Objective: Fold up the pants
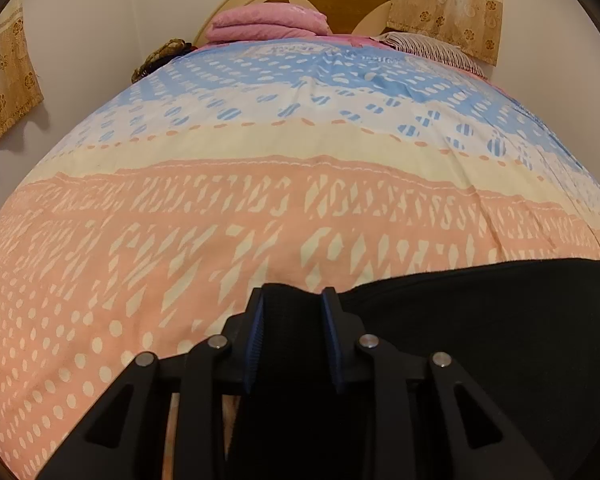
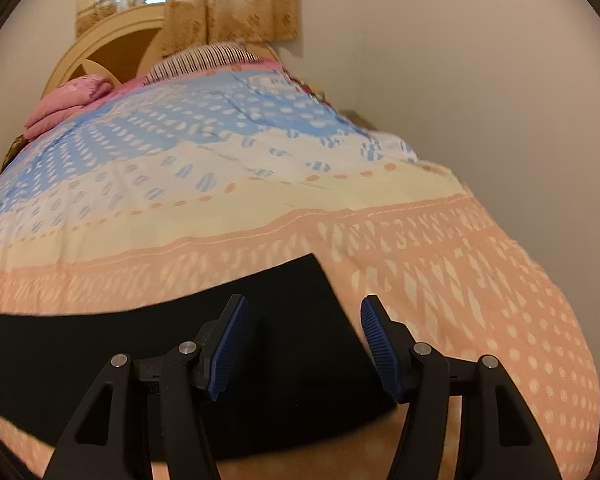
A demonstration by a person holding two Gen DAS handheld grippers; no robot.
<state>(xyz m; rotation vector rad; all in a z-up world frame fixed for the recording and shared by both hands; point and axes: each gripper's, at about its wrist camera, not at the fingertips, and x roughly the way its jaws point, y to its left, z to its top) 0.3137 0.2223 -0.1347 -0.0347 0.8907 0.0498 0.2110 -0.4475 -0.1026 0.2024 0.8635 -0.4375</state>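
plain black pants (image 2: 140, 356) lying flat across the near end of the bed (image 2: 260, 208), on the peach part of the cover. one end is bunched up (image 1: 292, 320), the other ends in a square corner toward the bed's right side.

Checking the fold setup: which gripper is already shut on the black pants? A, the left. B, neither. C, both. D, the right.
A: the left gripper pinches a bunched edge of the pants, while the right gripper hangs open over them.

Left gripper (image 1: 293, 300) fingers clamped narrow; right gripper (image 2: 302, 310) fingers apart, both tilted downward.
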